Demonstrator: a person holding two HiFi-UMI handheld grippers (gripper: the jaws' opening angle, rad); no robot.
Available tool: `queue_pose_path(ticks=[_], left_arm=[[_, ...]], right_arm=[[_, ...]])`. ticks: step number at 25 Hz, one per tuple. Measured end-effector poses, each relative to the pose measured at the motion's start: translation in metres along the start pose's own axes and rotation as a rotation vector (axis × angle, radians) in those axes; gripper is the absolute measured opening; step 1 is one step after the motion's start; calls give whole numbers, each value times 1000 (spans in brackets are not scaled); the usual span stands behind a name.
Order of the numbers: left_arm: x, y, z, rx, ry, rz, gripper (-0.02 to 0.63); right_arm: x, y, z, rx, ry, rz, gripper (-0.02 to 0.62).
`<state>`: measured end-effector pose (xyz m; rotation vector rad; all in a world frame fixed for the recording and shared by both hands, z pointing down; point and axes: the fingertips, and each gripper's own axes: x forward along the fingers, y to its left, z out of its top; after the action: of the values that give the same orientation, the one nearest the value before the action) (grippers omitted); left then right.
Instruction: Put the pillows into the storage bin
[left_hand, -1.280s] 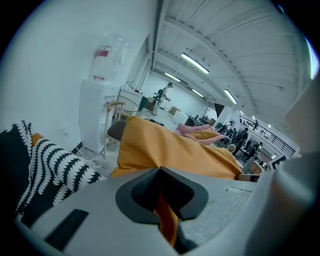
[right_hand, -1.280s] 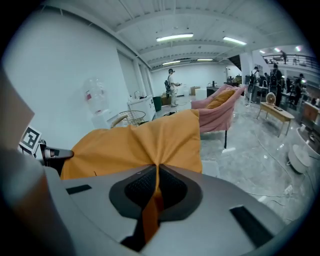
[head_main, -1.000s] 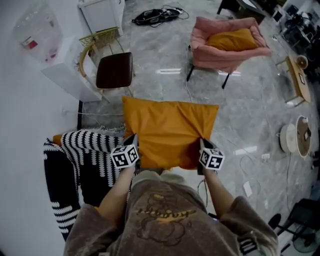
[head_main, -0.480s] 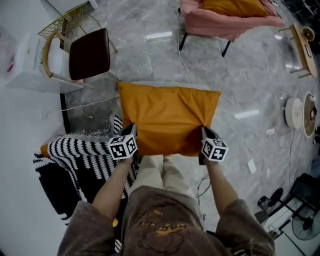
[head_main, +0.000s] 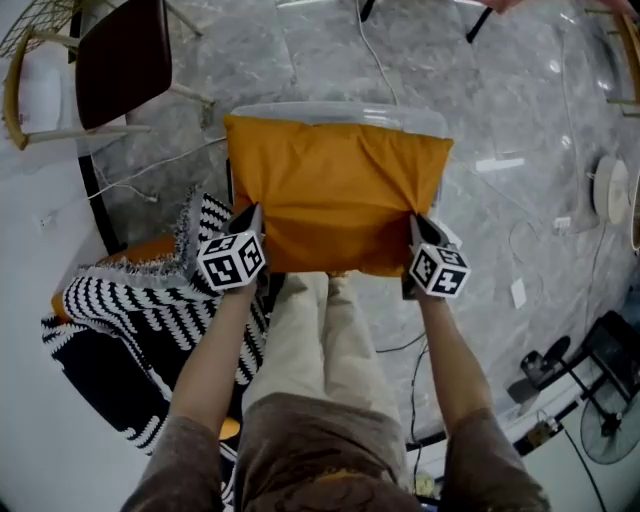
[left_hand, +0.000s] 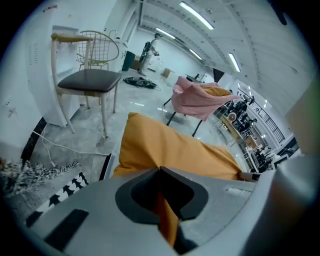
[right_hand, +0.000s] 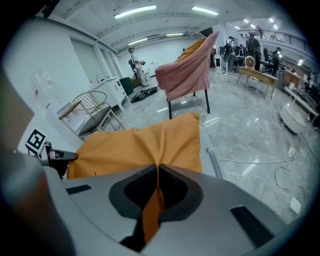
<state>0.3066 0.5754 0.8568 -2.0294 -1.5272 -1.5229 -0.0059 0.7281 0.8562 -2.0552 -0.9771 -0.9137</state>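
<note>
1. The head view looks steeply down on a glossy grey marbled floor (head_main: 300, 60) that fills most of the frame.
2. At the upper left stands a chair (head_main: 120, 60) with a dark seat and a pale frame, beside a white wall (head_main: 25, 260).
3. At the lower left lies black-and-white striped fabric (head_main: 130, 310) with a fringed edge.
4. The gripper views show a large bright room with strip lights overhead. A pink armchair (right_hand: 182, 70) stands well back in it.
5. At the upper centre sits a clear storage bin (head_main: 335, 112). Only its far rim and corners show.
6. An orange pillow (head_main: 335, 195) is spread across the bin's opening and hides nearly all of it. It is plain, rectangular and soft, with creases running toward its 2 near corners. Whether it touches the rim cannot be told.
7. The left gripper (head_main: 254, 212) is clamped on the pillow's near left corner, with orange cloth pinched between its jaws.
8. The right gripper (head_main: 416, 222) is clamped the same way on the near right corner.
</note>
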Motion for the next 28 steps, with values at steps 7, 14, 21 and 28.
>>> queue_pose_path(ticks=[7,14,21,28], left_arm=[[51,10,-27,-7,36,3,8],[63,28,-24,-16,54,50,193],[48,3,-21,59,46,11,259],[-37,-44,15,55,-53,9,262]], right_arm=[[46,-31,-24,-22,42,-32,22],[63,-30,-9,0,-11,-11,252],[58,2,-3,-13,-7,54,308],[-6,63,38,-61,-38,187,307]])
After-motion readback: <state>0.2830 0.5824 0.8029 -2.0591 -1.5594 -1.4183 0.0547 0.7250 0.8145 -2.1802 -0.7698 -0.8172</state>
